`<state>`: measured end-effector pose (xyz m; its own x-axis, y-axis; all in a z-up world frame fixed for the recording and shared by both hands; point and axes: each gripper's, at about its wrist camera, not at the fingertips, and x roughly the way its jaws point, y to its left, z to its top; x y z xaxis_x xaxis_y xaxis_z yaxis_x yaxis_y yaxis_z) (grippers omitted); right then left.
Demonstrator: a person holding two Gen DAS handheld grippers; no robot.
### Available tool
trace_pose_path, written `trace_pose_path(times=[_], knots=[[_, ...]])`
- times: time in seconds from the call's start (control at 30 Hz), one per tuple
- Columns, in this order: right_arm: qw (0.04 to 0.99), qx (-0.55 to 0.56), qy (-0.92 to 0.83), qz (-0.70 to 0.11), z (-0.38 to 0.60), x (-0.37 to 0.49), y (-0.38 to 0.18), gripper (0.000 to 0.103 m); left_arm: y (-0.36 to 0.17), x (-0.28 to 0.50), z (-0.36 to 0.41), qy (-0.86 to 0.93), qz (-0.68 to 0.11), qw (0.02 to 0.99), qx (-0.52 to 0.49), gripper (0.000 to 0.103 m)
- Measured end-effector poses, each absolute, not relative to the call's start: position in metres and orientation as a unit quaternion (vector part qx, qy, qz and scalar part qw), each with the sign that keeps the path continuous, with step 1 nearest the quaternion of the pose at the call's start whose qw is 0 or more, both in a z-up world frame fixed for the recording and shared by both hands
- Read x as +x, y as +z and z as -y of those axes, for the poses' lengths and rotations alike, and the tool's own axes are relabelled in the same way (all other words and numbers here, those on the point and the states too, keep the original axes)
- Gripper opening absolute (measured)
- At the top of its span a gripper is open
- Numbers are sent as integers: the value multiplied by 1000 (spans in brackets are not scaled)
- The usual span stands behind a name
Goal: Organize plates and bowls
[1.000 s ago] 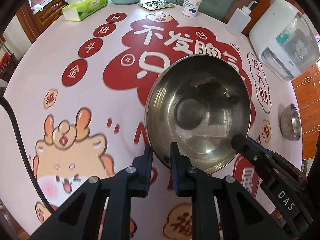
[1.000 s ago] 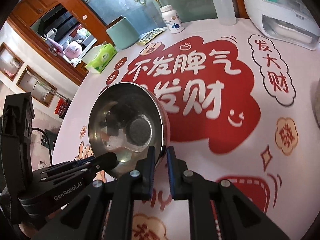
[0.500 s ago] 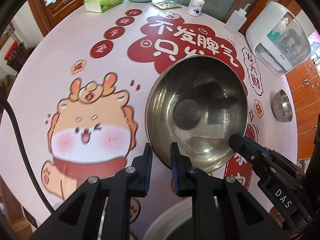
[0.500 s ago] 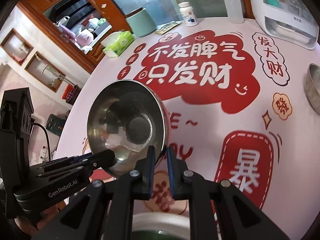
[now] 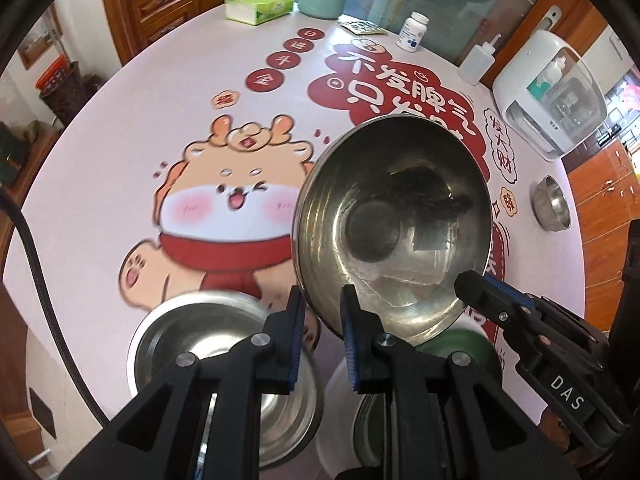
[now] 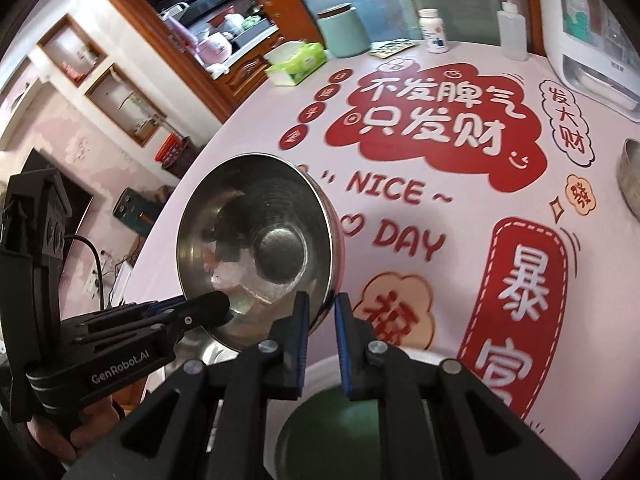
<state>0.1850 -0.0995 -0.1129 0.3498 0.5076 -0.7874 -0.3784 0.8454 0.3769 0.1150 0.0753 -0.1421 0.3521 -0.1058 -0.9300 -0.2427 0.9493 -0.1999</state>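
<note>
I hold one steel bowl (image 5: 394, 216) with both grippers, up off the table (image 5: 168, 92). My left gripper (image 5: 320, 320) is clamped on the bowl's near rim, one finger inside and one outside. My right gripper (image 6: 320, 312) is clamped on the rim too, a little way along, and in the left view its tip shows at the bowl's lower right edge. I use two grips because the bowl is wide and smooth, and one pinch on a thin rim could let it swing or slip.

The bowl is tilted, so its open side faces the cameras and I can see its flat bottom.

Below it, near the table's edge, sits another steel bowl (image 5: 224, 344). It is empty and sits right way up. Just beside that one is a white dish (image 6: 316, 384) with a green dish (image 6: 344, 432) inside it. These look like the start of a pile, so I think I carry my bowl here to set it into the steel bowl. Same kind goes with same kind.

One more small bowl (image 5: 550, 204) waits well apart, at the far right side. I think it comes later.

To drop mine in neatly, I need to level it first and line it up over the empty one.
</note>
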Motion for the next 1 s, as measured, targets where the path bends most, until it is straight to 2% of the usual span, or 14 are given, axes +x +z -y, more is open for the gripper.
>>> trace_pose_path(times=[0.4,1.0], knots=[[805,37,301,-510,72,140,-109,13,-139,53,-102,55,-563,805,-179,16],[781,24,290,-552,27,106,-123,13,-155,20,-142,36,-607,774,-174,17]])
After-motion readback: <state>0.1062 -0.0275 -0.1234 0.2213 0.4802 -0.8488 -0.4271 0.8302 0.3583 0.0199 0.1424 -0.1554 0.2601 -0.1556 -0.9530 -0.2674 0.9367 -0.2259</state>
